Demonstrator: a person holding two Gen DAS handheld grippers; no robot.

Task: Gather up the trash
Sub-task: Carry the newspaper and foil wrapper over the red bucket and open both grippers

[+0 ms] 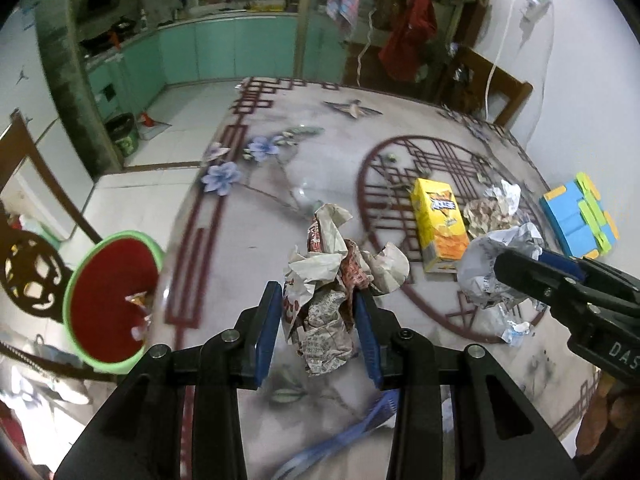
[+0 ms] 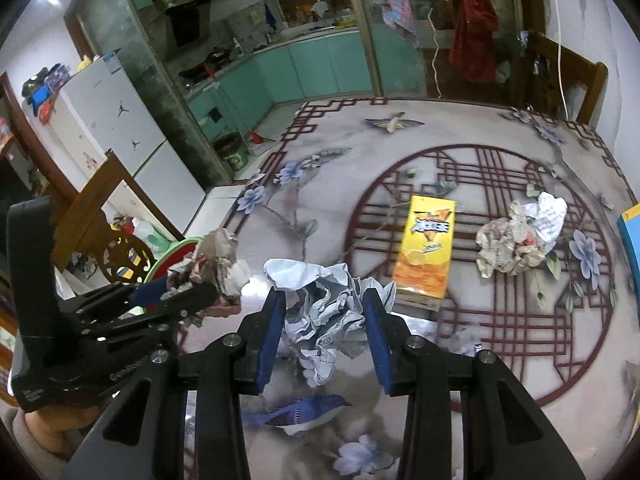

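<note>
Red-lined, green-rimmed plastic bin (image 1: 108,300) sits at your far left, off the table edge. Your left gripper (image 1: 316,312) clamps a crumpled brown-and-white printed paper wad (image 1: 332,280), its long axis roughly upright. Your right gripper (image 2: 325,316) pinches a crumpled white paper ball (image 2: 328,312), seemingly lifted above the patterned glass tabletop (image 2: 500,340).

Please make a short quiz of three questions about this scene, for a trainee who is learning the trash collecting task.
1. True or false: the left gripper is shut on a crumpled red-printed paper wad.
2. What does the right gripper hold?
3. Which trash lies on the table? A: yellow carton and a crumpled wad. B: carton only.

Key:
1. True.
2. A crumpled white paper wad.
3. A: the yellow carton and the crumpled wad.
</note>
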